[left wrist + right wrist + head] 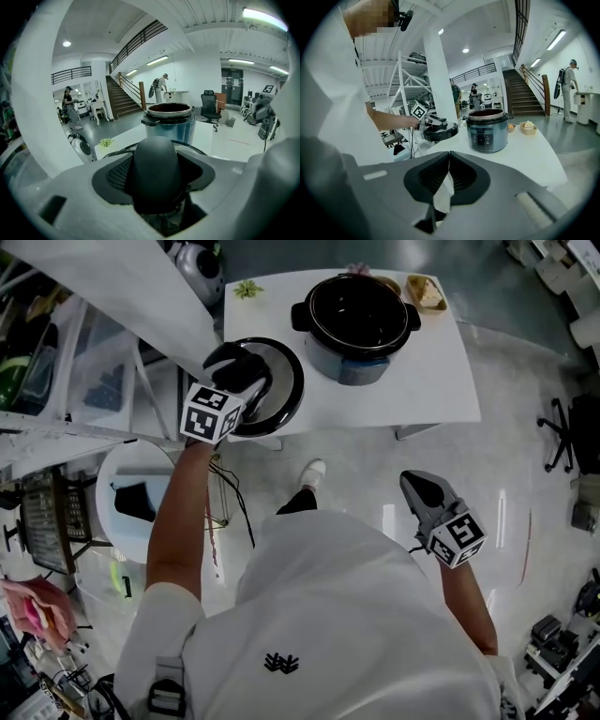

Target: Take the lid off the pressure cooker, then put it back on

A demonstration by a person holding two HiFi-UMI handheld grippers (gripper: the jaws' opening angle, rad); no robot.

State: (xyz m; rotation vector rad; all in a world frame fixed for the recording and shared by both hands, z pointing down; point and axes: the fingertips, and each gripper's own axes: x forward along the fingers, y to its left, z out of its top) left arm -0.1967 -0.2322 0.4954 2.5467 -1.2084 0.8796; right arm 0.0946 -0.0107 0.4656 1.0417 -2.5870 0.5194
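Observation:
The open pressure cooker stands at the back of the white table, its dark pot empty; it also shows in the left gripper view and the right gripper view. The round black lid is low over the table's front left corner, off the cooker. My left gripper is shut on the lid's black handle, which fills the space between its jaws. My right gripper hangs in front of the table, away from everything, its jaws shut with nothing in them.
A small green plant and a tray of food sit along the table's back edge. A white round tub and metal shelving stand left of the table. An office chair is at the far right.

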